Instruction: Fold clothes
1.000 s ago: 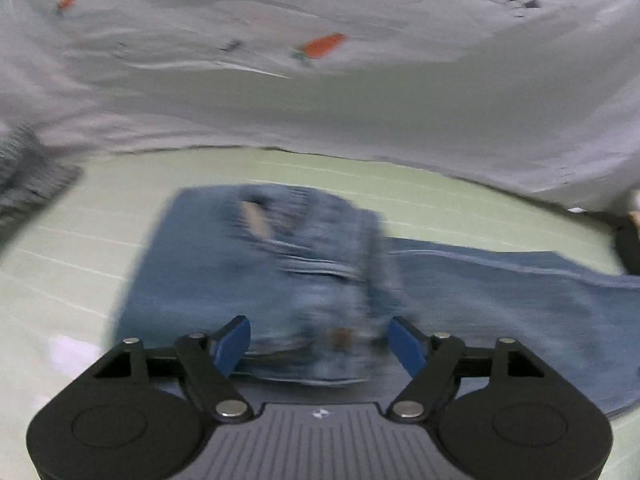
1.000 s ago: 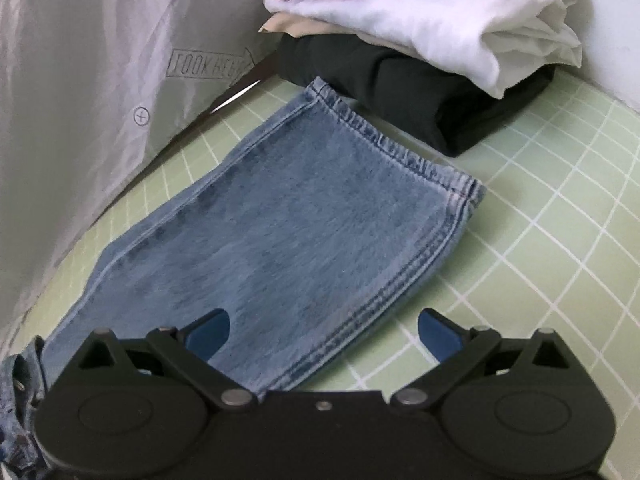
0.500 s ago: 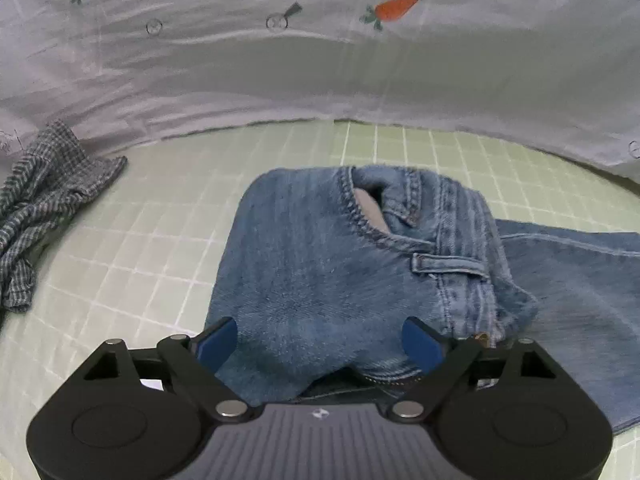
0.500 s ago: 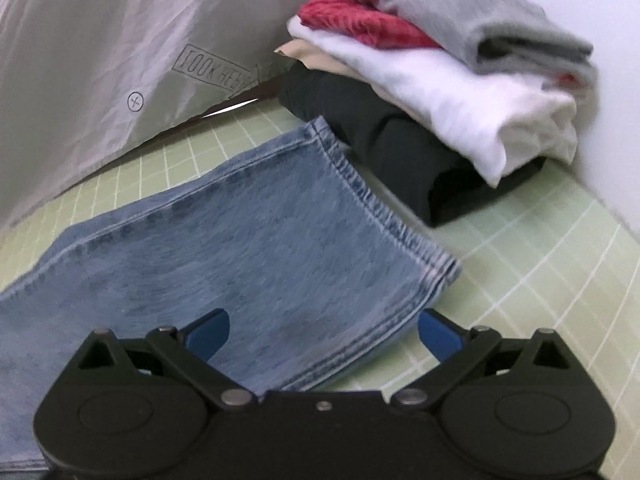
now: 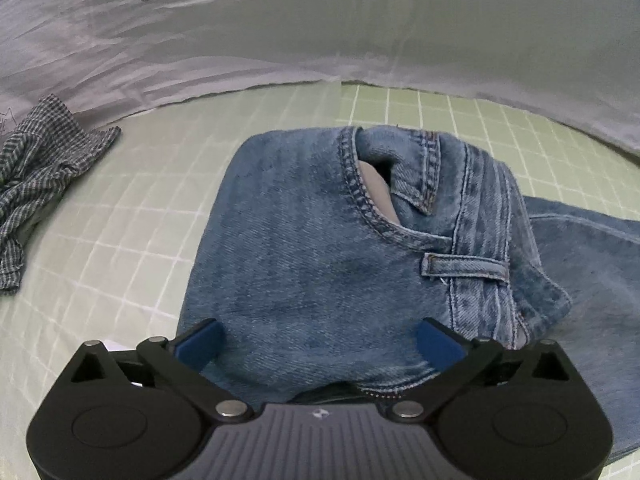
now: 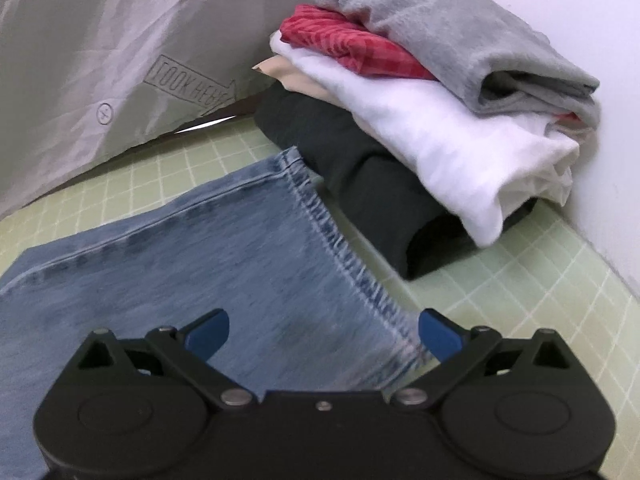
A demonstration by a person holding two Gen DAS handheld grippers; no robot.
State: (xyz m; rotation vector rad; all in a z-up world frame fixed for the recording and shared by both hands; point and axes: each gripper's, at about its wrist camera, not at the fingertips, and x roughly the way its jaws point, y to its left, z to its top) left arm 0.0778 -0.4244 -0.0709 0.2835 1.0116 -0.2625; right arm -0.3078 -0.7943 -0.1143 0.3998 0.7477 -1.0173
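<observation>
Jeans lie on the green gridded table, waist end bunched under the left gripper, jaws spread. Right gripper over the leg hem (slightly blurred), jaws spread; folded clothes stack just beside.

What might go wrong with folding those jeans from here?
The waist end of the jeans is bunched with its pocket gaping, so the open left gripper may pinch an uneven wad. The right gripper, also open, hangs over the leg hem close to the stack of folded clothes; a swing could topple it.
</observation>
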